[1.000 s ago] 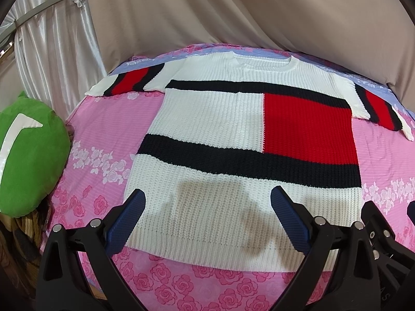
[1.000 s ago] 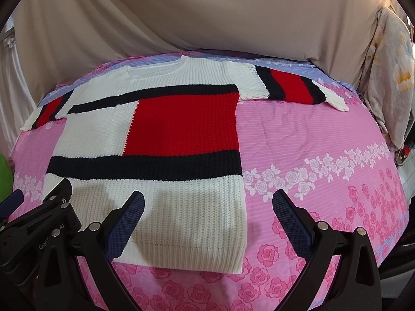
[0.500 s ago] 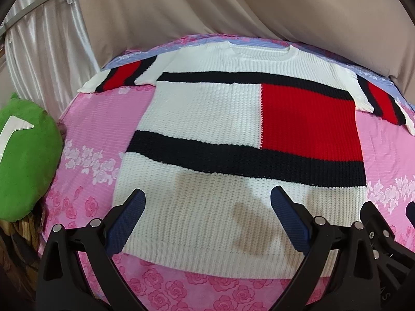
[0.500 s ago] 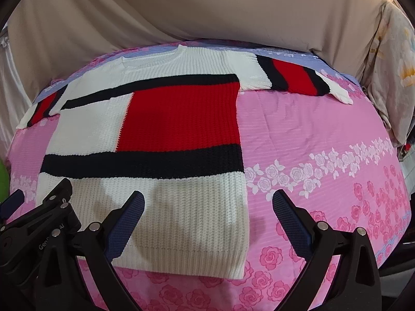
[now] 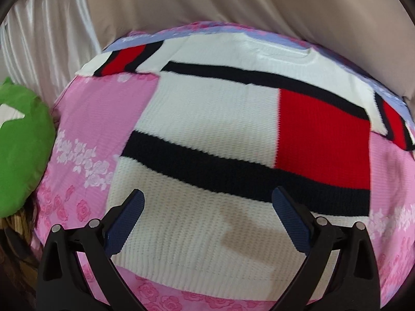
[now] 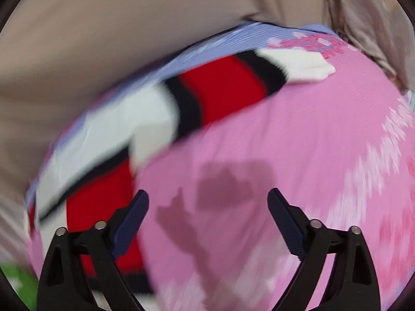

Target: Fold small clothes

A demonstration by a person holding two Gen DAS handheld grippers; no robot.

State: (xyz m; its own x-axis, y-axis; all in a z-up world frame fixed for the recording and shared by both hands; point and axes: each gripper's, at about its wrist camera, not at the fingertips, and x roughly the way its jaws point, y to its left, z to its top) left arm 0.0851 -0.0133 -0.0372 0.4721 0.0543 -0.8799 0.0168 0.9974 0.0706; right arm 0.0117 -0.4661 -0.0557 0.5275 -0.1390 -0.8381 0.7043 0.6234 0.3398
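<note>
A white knit sweater (image 5: 207,119) with black bands and a red block lies flat, front up, on the pink floral bedsheet (image 5: 103,108), both sleeves spread out. My left gripper (image 5: 207,199) is open and empty, hovering over the sweater's lower white part near the hem. My right gripper (image 6: 208,199) is open and empty over bare pink sheet, to the right of the sweater's body. The right sleeve (image 6: 233,88), striped white, black and red, lies ahead of it. The right wrist view is blurred by motion.
A green cushion (image 5: 20,150) sits at the bed's left edge. Beige cloth (image 5: 233,2) hangs behind the bed, with silvery curtain (image 5: 44,41) at the left. More fabric (image 6: 368,13) hangs at the far right. The sheet (image 6: 298,168) stretches right of the sweater.
My right gripper has swung quickly right and forward, off the sweater's hem and towards the right sleeve. My left gripper has moved forward a little over the sweater. Both stay open.
</note>
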